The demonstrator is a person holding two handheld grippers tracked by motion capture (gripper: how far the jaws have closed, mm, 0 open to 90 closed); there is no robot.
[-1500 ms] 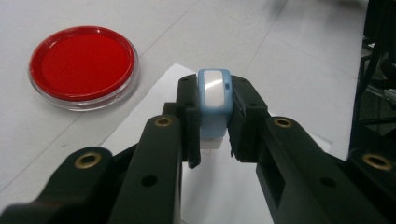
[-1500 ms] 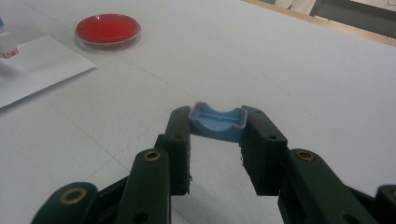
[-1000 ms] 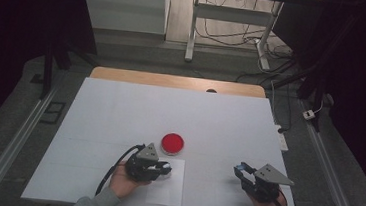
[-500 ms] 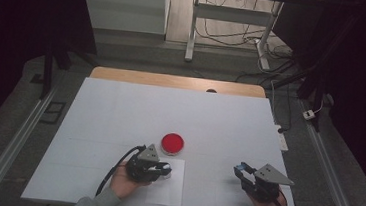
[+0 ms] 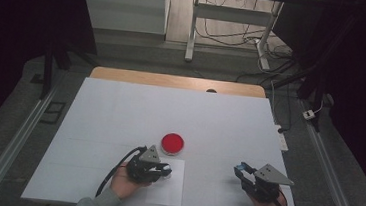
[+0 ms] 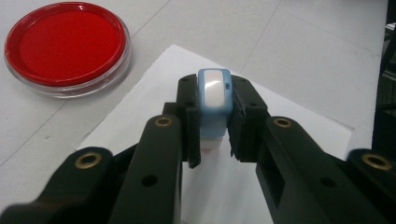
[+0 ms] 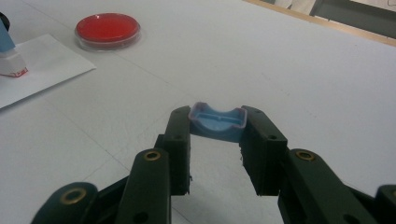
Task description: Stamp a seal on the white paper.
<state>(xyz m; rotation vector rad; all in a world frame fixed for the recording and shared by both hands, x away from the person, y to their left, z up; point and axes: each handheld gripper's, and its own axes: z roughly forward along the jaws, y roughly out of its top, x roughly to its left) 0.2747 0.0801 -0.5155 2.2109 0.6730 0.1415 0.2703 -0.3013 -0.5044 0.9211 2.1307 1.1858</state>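
Pale blue plastic marks the stamp (image 6: 214, 100), which sits clamped between the jaws of the left gripper (image 6: 214, 140) at the middle of the left gripper view, its white base pointing down at the sheet of white paper (image 6: 289, 135) beneath it. In the right gripper view the same stamp shows at the far left edge, its base rimmed in red ink and resting on or just above the paper; which of the two cannot be told. The stamp's blue cap (image 7: 217, 120) is off and pinched between the jaws of the right gripper (image 7: 217, 149), centre of that view, held clear of the table.

Just beyond the paper, in the upper left of the left gripper view, stands the round red ink pad (image 6: 65, 44) in its clear dish. From the high view, the left gripper (image 5: 157, 168) is low and left of centre over the paper, the ink pad just above it in the frame, and the right gripper (image 5: 245, 174) well apart at the lower right, all on the white table (image 5: 120, 107).

The step in hand looks like stamping the paper. The next move probably calls for a firm, straight press, then a clean lift so the mark does not smear.
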